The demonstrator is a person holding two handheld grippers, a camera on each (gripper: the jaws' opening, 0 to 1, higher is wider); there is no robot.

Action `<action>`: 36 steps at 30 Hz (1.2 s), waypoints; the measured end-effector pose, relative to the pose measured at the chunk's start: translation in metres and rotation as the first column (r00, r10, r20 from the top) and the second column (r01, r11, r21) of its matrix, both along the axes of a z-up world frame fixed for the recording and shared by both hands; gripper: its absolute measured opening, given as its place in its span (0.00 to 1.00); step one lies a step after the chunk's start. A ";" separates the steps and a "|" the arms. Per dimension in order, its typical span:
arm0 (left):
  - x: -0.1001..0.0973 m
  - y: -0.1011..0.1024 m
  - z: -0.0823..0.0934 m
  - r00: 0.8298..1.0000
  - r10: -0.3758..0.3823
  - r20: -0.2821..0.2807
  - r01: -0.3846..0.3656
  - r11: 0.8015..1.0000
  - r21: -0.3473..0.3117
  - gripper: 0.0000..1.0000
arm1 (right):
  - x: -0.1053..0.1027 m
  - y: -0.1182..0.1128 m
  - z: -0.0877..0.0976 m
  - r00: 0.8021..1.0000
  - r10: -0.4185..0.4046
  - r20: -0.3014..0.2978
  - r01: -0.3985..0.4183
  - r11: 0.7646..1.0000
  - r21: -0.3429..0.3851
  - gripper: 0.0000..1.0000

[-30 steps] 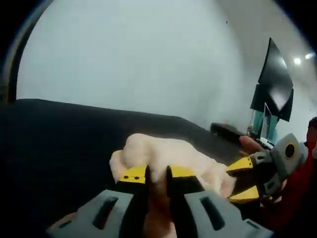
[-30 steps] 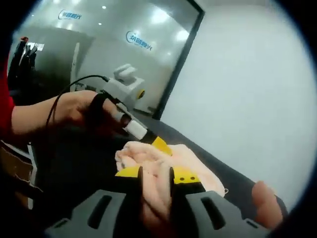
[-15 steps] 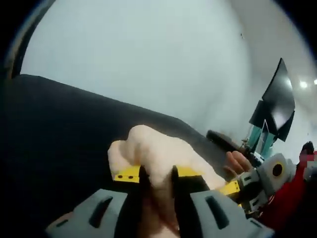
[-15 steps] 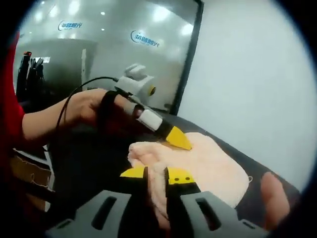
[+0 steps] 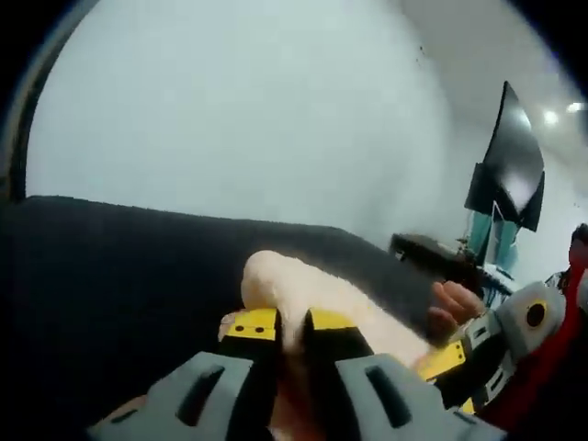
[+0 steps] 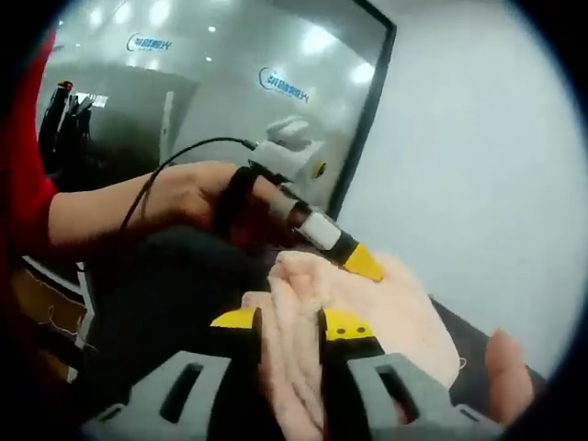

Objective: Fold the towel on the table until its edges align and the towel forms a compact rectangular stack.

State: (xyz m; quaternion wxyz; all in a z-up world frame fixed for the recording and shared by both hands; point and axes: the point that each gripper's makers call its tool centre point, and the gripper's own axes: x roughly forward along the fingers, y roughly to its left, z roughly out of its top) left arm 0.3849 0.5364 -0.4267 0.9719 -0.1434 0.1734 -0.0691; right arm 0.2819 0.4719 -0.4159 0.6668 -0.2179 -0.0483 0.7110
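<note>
In the left gripper view, the left gripper [image 5: 292, 323] is pinching a bunched fold of the pale peach towel [image 5: 312, 294] between its yellow-tipped jaws, the cloth filling the narrow gap between them. The towel is lying in a rumpled mound on the dark table [image 5: 110, 276], running toward the right of the view, where the right gripper [image 5: 459, 363] is reaching in at the towel's far end, with a hand [image 5: 450, 303] showing just above it.

In the right gripper view, the right gripper [image 6: 289, 322] is clenching another thick fold of the same towel [image 6: 404, 303] — the fabric is standing up between its jaws and spreading out beyond them over the table [image 6: 156, 276]. The left gripper [image 6: 354, 260] is coming in from the left, its yellow tip touching the towel's upper edge, held by a hand [image 6: 197, 197] with a black cable [image 6: 156, 179] looping over it. A fingertip [image 6: 508, 372] is showing at the lower right.
</note>
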 end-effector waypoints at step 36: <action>-0.031 0.043 0.033 0.962 0.088 0.257 -0.118 0.987 0.104 0.34 | 0.004 0.019 -0.014 0.988 0.136 -0.073 -0.135 0.991 0.027 0.20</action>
